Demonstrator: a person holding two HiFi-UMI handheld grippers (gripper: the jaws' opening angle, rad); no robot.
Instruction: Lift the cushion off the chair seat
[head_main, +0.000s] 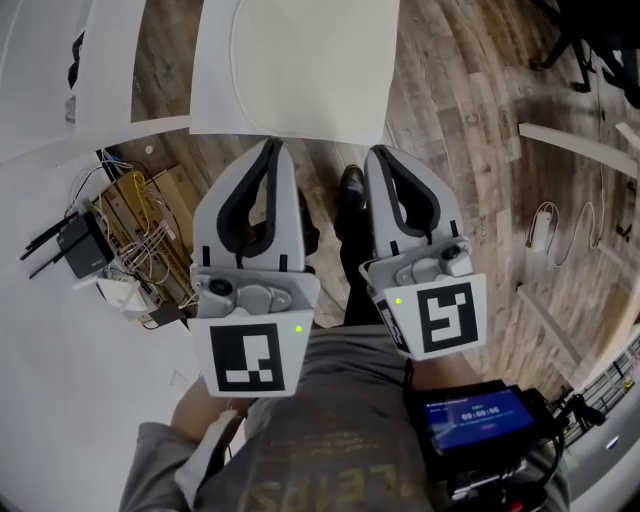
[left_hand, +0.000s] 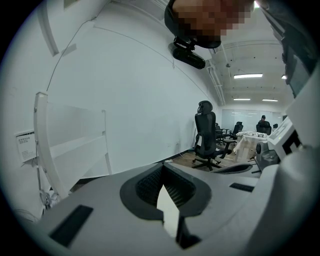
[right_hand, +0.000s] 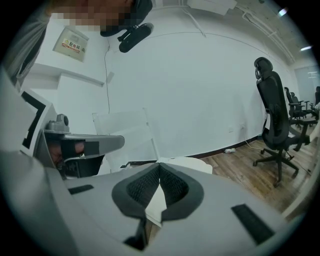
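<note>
Head view: two grippers, left gripper (head_main: 272, 147) and right gripper (head_main: 380, 152), both clenched empty, just short of the one white cushion (head_main: 310, 60) sitting on the chair seat (head_main: 210, 100). Left gripper view: tips pinched together, nothing between. Right gripper view: same deal.

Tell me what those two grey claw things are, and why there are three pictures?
A person is holding a grey plastic tool in each hand: the left hand-held gripper and the right hand-held gripper. Each has two jaws that pinch like tongs. The head view comes from a camera on the person's head, looking down. The other two come from little cameras riding on each tool, looking along its jaws. Both pairs of jaws are closed and hold nothing. Ahead of them, above the brown wooden floor, is a white square chair seat with a pale rounded cushion lying on it, untouched.
</note>
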